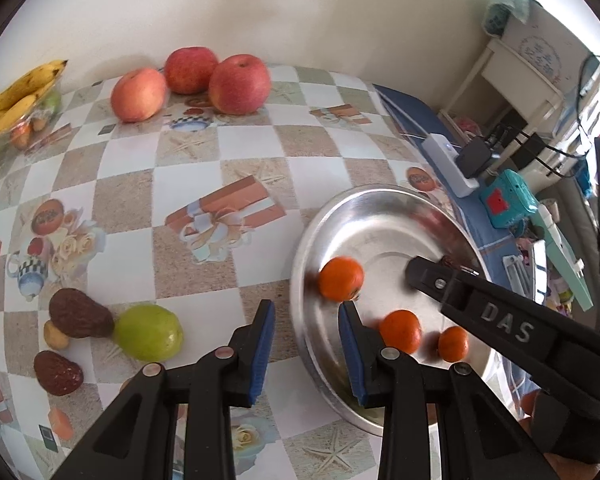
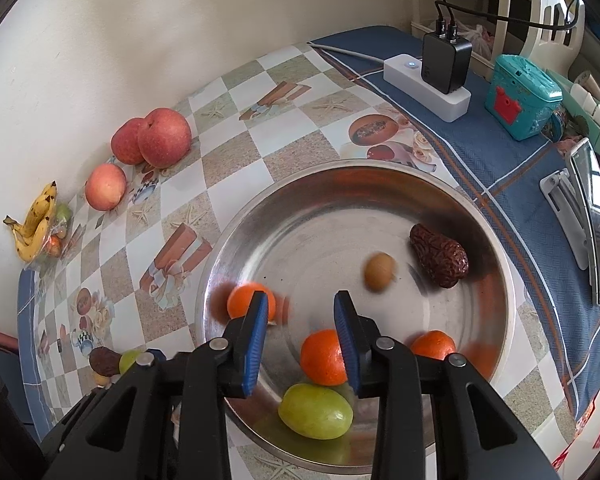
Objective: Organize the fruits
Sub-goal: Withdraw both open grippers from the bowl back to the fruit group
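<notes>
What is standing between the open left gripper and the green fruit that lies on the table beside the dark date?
Nothing visible. The left gripper is open over the table, and the green fruit lies to its left on bare tablecloth. The dark date touches the fruit's far side, not the gripper's.

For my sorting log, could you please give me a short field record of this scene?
Container: steel basin
In basin: three oranges, green fruit, wrinkled date, small tan fruit
Loose on table: three apples, green fruit, two dates
Far corner: bananas
Left gripper: open, empty, over the basin's near rim
Right gripper: open, empty, above the basin
</notes>
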{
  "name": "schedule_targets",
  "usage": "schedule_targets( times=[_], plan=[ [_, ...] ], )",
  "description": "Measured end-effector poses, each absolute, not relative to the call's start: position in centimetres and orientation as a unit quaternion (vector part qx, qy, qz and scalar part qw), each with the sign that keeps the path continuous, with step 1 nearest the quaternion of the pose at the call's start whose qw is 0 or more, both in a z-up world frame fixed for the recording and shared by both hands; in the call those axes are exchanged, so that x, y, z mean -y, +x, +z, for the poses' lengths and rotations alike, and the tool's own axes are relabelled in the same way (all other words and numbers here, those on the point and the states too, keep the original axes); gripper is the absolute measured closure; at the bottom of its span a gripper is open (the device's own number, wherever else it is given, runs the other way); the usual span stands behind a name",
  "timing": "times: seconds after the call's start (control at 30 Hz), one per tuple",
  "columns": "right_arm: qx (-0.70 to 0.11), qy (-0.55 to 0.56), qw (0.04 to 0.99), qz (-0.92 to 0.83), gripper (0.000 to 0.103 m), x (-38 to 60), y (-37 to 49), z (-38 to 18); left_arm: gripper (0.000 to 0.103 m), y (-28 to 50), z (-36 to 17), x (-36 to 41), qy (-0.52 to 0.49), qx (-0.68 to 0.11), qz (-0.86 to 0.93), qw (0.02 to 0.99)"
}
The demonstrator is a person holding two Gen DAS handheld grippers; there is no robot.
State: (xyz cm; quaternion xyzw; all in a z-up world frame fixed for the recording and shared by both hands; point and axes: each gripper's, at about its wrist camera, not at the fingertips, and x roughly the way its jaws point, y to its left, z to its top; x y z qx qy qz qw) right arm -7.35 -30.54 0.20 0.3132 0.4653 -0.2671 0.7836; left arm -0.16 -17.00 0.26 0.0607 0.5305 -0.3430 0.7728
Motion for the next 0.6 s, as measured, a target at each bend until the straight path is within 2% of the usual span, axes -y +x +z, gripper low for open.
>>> schedule_targets(
  times=[0.13,0.43,0.6],
  plan=[
    [-0.467,0.31,0.785,-0.265,0.068,30.4,-7.2,0.2,0.066,0.9,-0.3,15.8,0.047,-0.543,-0.313,0.778],
    [-0.481,0.288,0.792,-0.242,0.068,28.7,-6.3,0.3,0.037,3.5,-0.9,12.2,-0.001,-0.569,-0.24,0.787],
    [-0.489,0.268,0.801,-0.217,0.068,27.1,-5.5,0.5,0.027,4.9,-0.8,9.6,-0.019,-0.571,-0.188,0.799]
  ],
)
